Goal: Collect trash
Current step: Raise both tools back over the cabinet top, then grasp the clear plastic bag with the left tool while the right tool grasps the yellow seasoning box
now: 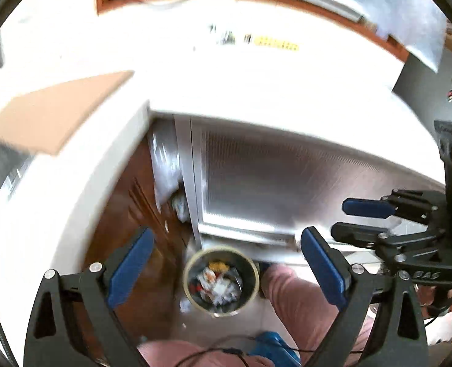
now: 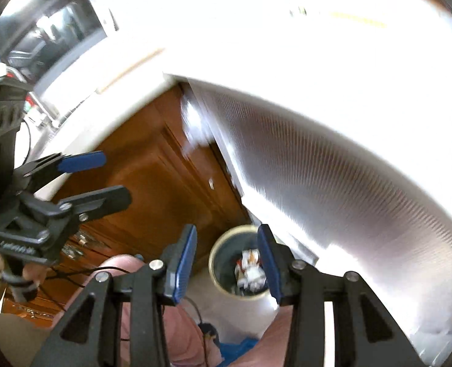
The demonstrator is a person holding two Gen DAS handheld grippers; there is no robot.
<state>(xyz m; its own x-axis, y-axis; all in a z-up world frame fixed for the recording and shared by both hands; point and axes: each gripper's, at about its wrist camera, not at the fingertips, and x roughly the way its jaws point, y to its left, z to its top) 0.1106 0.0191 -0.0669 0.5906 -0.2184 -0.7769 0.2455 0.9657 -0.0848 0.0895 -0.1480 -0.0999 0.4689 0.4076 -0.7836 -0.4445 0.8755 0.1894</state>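
A: Trash bin (image 1: pixel 221 280) sat on the floor, straight below and ahead of both grippers, tucked against the foot of the white appliance (image 1: pixel 287 189). Upright, round mouth facing up, so no long axis to line up with.

B: Contents?

A: Crumpled wrappers (image 1: pixel 219 284) inside, white with bits of orange. One small white scrap (image 1: pixel 184 305) lay on the floor, just beside the bin's rim.

B: Jaws?

A: Left gripper (image 1: pixel 226 263) spread wide, nothing between the pads, bin framed in the gap. Right gripper (image 2: pixel 227 260) roughly half spread, pads apart, also empty.

B: Nearer hand?

A: Hard to call; heavy motion blur. Bin sat centred between the left pads, but partly behind the right-hand pad in the right wrist view. Left looked better lined up, probably.

B: More trash?

A: Small dark and yellow items (image 1: pixel 256 41) on the bright counter (image 1: pixel 256 85), far side, too blown out to identify. Cardboard sheet (image 1: pixel 54 113) on the near counter, left.
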